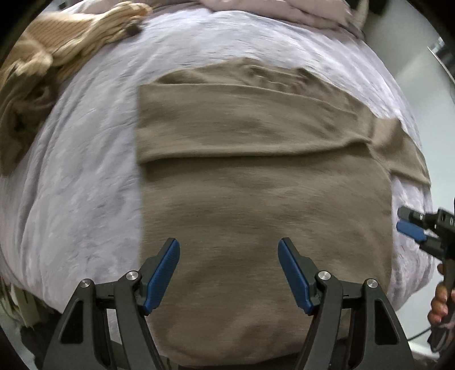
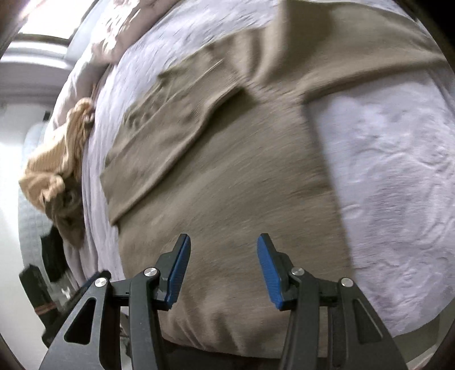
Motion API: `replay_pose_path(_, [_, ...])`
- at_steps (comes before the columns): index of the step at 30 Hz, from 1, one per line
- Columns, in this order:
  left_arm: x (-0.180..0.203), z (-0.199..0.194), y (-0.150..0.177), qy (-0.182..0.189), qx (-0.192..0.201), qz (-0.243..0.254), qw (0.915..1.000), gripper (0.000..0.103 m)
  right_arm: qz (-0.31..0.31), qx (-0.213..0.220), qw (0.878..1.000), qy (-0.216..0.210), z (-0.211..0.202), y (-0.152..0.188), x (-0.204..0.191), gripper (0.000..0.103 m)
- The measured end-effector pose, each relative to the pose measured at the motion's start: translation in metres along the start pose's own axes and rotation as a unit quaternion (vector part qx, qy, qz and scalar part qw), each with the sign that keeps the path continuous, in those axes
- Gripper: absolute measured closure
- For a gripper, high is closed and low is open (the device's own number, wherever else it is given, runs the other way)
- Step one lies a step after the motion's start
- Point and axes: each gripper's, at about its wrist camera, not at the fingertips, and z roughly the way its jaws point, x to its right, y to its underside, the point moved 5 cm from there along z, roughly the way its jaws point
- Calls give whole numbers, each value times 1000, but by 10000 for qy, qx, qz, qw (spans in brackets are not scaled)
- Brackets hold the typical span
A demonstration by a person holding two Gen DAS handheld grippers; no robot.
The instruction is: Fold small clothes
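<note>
A taupe knit top (image 1: 256, 185) lies flat on the lilac bedspread (image 1: 85, 185), with one sleeve folded across its upper part. It also shows in the right wrist view (image 2: 233, 193). My left gripper (image 1: 229, 250) is open and empty, hovering over the garment's lower half. My right gripper (image 2: 223, 247) is open and empty over the same garment's lower part. In the left wrist view the right gripper (image 1: 409, 224) shows at the garment's right edge.
A crumpled tan ribbed garment (image 1: 57, 57) lies at the bed's far left; it also shows in the right wrist view (image 2: 59, 162). A pinkish duvet (image 1: 284, 11) is bunched at the far end. The bed edge (image 1: 412, 284) drops off to the right.
</note>
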Motion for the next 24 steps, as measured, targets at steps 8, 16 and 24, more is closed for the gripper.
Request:
replay_pose_path(8, [60,18,-23,21,-160,408,9990,31,907,784,9924,-279,-44,-42,84,50])
replay_pose_path(16, [112,49,-71,-102,-24,583,9982,31,1625,1352,9766,-394,-74,-100,164,48])
replay_pose_path(24, [149,90,-145,-188,232,450,9985,28,2087,1659,9627,-456,-97,-137,229,44])
